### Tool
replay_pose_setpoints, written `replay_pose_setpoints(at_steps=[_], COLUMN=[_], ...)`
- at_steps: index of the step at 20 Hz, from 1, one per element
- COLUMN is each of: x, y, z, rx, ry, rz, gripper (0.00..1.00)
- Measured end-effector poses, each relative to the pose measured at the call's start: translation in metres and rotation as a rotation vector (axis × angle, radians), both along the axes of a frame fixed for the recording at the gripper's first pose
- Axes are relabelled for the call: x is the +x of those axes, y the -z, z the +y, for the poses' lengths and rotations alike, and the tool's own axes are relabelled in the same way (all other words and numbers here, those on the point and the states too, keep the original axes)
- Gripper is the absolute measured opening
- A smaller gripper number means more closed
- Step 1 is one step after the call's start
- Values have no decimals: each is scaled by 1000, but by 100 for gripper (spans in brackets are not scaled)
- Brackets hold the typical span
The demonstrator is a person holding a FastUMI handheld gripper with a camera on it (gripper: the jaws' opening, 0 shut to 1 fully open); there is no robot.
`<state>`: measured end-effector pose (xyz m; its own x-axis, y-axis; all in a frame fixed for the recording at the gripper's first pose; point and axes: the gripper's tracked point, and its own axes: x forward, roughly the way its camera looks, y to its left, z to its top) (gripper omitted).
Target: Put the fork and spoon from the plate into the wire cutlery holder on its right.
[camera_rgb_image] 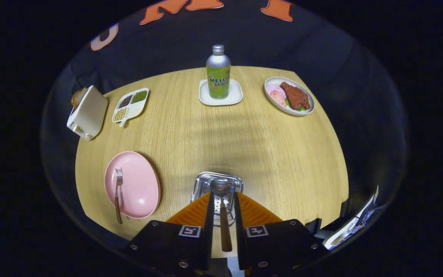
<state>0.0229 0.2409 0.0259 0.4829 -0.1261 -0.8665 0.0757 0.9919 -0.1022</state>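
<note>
The jaws hold the spoon between them, handle toward the camera and bowl pointing ahead, directly over the holder. Both fingers appear to press on the handle, though the contact sits low between them and is hard to read.

The risk, as I judge it, is in the release. The spoon lies nearly flat along the fingers, so if the jaws part now it could land across the holder's rim and tip out onto the counter. The holder looks light; a push from the bowl might slide or topple it.

The fingers cover the holder's near side, so its depth and wire walls cannot be made out, nor whether the spoon's bowl is already inside or only above.

Left of the holder, the fork lies on the pink plate, its handle overhanging the near rim; it is not yet moved. A careless reach could flip it off.

Farther off stand a toaster, a divided dish, a bottle on a coaster, and a food plate.
</note>
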Motion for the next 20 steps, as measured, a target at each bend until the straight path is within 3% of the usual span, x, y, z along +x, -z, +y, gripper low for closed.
replay_pose_setpoints(at_steps=[5,9,12,20], x=[24,15,3,-16], y=[-30,-27,-9,33], z=[37,73,103,200], rx=[33,79,82,153], ry=[-52,-126,-184,-333], rz=[-243,-256,-184,3], gripper=[72,90,97,98])
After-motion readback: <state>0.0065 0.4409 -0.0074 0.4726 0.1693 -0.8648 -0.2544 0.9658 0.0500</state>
